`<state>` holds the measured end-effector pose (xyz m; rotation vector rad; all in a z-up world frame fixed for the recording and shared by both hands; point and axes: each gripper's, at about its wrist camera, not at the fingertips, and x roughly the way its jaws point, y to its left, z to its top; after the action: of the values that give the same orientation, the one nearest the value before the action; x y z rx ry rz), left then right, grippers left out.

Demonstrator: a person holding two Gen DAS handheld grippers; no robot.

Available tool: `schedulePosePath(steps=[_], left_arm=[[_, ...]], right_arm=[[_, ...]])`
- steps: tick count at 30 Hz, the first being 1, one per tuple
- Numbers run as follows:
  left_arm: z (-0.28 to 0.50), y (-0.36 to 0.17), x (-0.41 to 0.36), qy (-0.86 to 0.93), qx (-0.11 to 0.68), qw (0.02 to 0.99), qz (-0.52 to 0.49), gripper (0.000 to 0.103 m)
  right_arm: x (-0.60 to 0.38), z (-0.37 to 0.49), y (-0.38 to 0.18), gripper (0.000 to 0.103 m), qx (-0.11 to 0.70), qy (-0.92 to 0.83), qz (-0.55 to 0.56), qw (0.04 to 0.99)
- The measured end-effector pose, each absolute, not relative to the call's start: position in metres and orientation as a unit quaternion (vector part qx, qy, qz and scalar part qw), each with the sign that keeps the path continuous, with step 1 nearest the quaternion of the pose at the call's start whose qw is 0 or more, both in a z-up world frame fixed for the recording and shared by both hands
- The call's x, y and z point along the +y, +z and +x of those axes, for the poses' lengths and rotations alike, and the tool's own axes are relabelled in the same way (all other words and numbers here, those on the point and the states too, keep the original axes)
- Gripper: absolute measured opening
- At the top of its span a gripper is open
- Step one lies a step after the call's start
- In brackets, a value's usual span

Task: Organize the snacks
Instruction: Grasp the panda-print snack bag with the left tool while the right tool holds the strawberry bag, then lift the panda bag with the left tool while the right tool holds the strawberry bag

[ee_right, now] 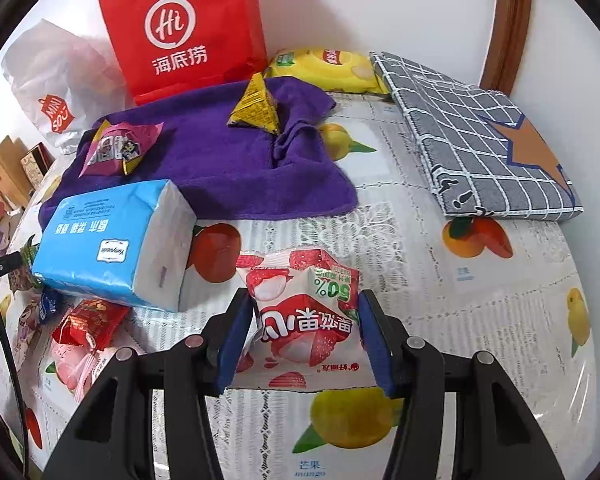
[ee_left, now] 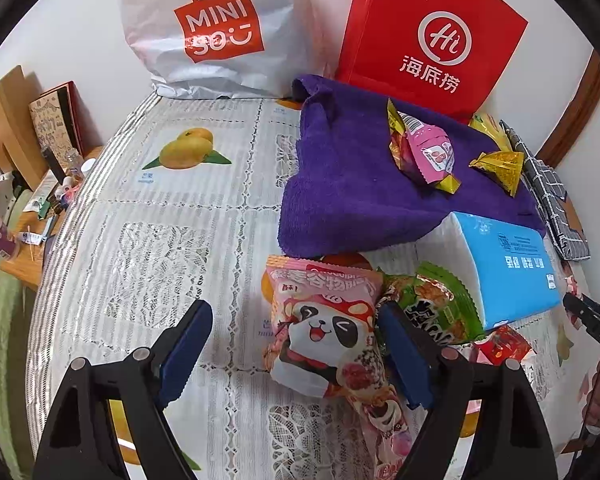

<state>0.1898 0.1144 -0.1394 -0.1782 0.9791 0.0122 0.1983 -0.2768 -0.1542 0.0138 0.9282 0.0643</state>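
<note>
Blue-padded fingers of the right gripper [ee_right: 304,340] clamp a lychee jelly packet [ee_right: 304,316] from both sides, apparently just above the fruit-print tablecloth [ee_right: 480,300] — a pick that looks complete, so the next move is probably a carry to the purple towel [ee_right: 228,168], where a yellow pyramid packet [ee_right: 256,108] and a pink one [ee_right: 116,148] already lie. The left gripper [ee_left: 296,356] stands wide open and holds nothing; the panda snack bag [ee_left: 324,332] lies between its jaws, close to the right pad, with a clear gap to the left one. Closing squarely on the bag — without catching the green packet [ee_left: 440,312] beside it — is what that pick needs.
</note>
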Motion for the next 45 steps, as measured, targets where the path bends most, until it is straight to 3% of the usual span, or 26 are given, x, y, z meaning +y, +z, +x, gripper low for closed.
schedulePosePath(steps=[13, 36, 45], left_arm=[[0.197, -0.148, 0.113, -0.011, 0.478, 0.873, -0.094, 0.078], [0.202, -0.154, 0.112, -0.026, 0.488, 0.867, -0.103, 0.053], [0.199, -0.153, 0.115, -0.027, 0.487, 0.866, -0.109, 0.051]], right_arm=[[-0.274, 0.201, -0.144, 0.053, 0.442, 0.023, 0.004, 0.897], [-0.265, 0.202, -0.141, 0.053, 0.441, 0.021, -0.003, 0.897], [-0.265, 0.2, -0.139, 0.053, 0.439, 0.021, -0.004, 0.898]])
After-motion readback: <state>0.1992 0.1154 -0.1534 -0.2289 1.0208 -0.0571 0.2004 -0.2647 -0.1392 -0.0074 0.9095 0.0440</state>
